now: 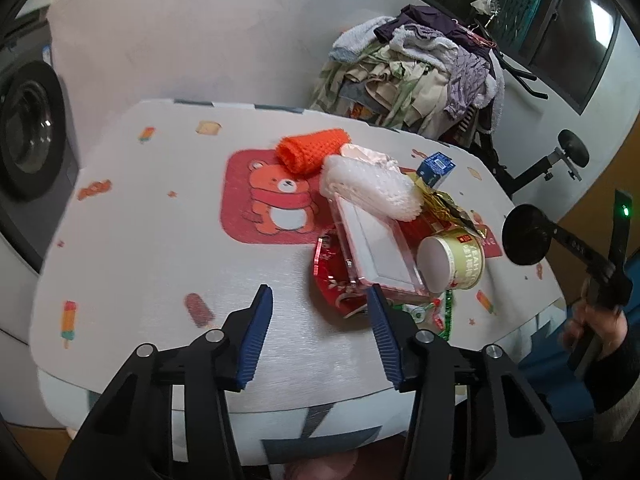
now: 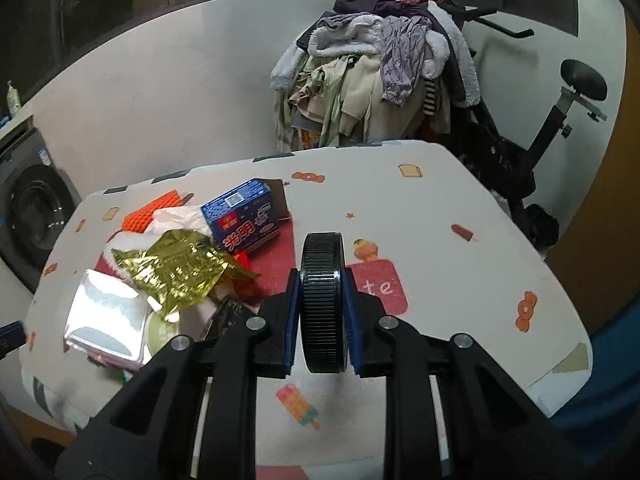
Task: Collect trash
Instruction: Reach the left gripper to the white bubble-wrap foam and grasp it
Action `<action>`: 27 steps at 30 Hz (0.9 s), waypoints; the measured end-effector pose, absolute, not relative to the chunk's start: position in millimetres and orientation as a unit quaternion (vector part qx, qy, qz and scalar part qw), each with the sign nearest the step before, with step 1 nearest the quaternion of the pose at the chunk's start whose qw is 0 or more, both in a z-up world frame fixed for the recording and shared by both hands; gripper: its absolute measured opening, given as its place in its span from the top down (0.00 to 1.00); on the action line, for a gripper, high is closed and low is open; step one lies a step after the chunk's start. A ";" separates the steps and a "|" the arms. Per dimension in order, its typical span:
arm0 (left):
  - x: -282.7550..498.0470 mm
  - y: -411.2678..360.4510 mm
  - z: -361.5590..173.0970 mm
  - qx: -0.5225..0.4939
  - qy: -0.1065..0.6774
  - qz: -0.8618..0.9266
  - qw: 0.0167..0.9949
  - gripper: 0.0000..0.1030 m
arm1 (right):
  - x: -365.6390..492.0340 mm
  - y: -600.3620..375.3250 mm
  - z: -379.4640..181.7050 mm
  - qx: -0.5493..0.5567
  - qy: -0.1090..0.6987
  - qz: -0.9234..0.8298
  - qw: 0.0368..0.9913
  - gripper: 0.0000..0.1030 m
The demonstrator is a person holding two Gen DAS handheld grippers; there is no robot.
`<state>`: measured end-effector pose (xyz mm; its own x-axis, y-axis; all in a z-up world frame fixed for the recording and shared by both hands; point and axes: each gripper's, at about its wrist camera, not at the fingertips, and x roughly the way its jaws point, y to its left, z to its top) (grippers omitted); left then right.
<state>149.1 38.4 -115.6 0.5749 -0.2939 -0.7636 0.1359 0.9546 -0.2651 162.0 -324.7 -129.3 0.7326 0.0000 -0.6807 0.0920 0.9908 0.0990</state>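
A: Right gripper (image 2: pixel 322 304)?
B: Clamped on black ribbed lid (image 2: pixel 322 280), held above table (image 2: pixel 460 216).
A: Left gripper (image 1: pixel 320 312)?
B: Jaws wide, empty, near trash pile's clear plastic box (image 1: pixel 376 248).

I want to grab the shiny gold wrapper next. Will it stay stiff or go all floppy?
Probably floppy: the gold wrapper is crumpled foil, draped over the pile beside the blue box. It looks thin, so likely very light. It may crinkle and slip, and nudging it could disturb the clear plastic case below.
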 end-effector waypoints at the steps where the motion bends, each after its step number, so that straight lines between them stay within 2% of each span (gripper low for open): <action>1: 153.9 36.8 -118.7 -0.099 0.450 -0.128 0.878 0.56 | 159.3 -325.6 -129.7 0.067 0.366 -0.021 0.928 0.77; 6: 179.8 28.1 -127.4 -0.148 0.465 -0.152 0.860 0.59 | 148.7 -323.1 -130.9 0.085 0.368 0.001 0.926 0.78; 12: 210.7 15.8 -121.7 -0.154 0.468 -0.164 0.855 0.60 | 145.6 -315.2 -133.5 0.084 0.367 0.017 0.926 0.78; 17: 266.6 18.9 -125.8 -0.213 0.494 -0.169 0.826 0.60 | 148.2 -319.1 -139.5 0.089 0.371 0.018 0.924 0.78; 19: 292.6 19.8 -131.4 -0.241 0.506 -0.163 0.812 0.55 | 148.0 -321.0 -142.7 0.091 0.373 0.018 0.923 0.78; 21: 314.9 18.6 -138.0 -0.260 0.517 -0.155 0.801 0.43 | 148.4 -323.4 -146.0 0.094 0.375 0.016 0.922 0.78; 27: 361.4 -0.1 -165.9 -0.250 0.555 -0.150 0.779 0.41 | 148.4 -329.3 -153.4 0.095 0.382 0.013 0.919 0.78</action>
